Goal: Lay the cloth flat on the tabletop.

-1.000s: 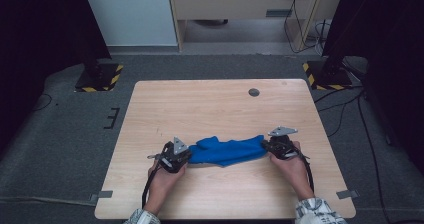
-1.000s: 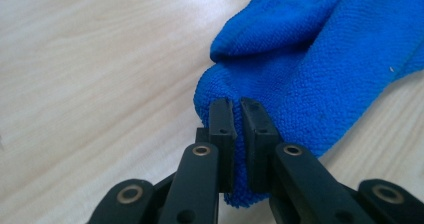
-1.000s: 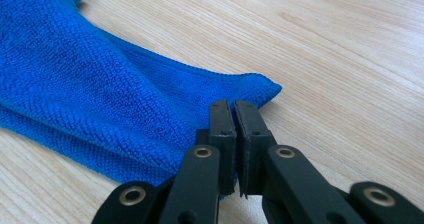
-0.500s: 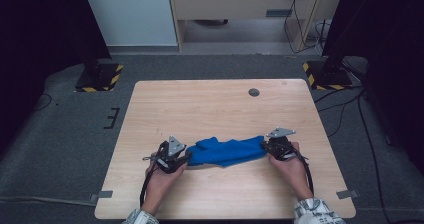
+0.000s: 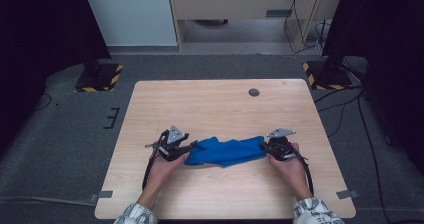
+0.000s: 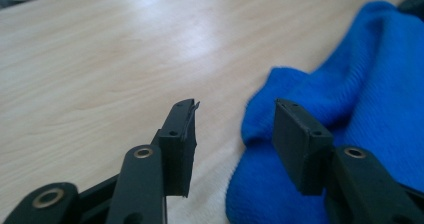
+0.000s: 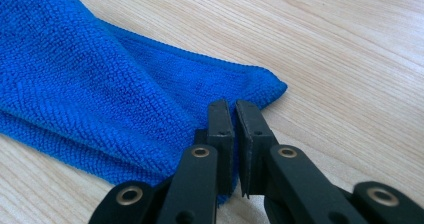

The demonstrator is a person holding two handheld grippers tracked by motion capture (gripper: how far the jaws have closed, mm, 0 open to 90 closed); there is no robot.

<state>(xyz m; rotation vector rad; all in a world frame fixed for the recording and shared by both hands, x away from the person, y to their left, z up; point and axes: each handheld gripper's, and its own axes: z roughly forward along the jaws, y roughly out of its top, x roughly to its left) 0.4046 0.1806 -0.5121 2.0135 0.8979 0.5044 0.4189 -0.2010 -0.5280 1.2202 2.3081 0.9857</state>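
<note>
Since a second ago almost nothing moved; the blue cloth (image 5: pixel 226 152) still lies bunched near the front of the table (image 5: pixel 210 104). My left gripper (image 6: pixel 234 129) stands wide at its left end, my right gripper (image 7: pixel 234 115) is pinched on its right corner. The cloth is soft, light and limp, so I would hold it at the corners.

one blue cloth (image 5: pixel 227 151), two tools, one table (image 5: pixel 215 109)

Left claw (image 5: pixel 189 147) held low near the worktop's (image 5: pixel 210 109) front, jaws spread wide apart, one fingertip (image 6: pixel 186 115) over bare wood, the other against blue cloth (image 5: pixel 227 151). Right claw (image 5: pixel 265 146) opposite, jaws pressed nearly together on the cloth's corner. Both forearms reaching in from the near edge, patterned sleeves at the wrists.
</note>
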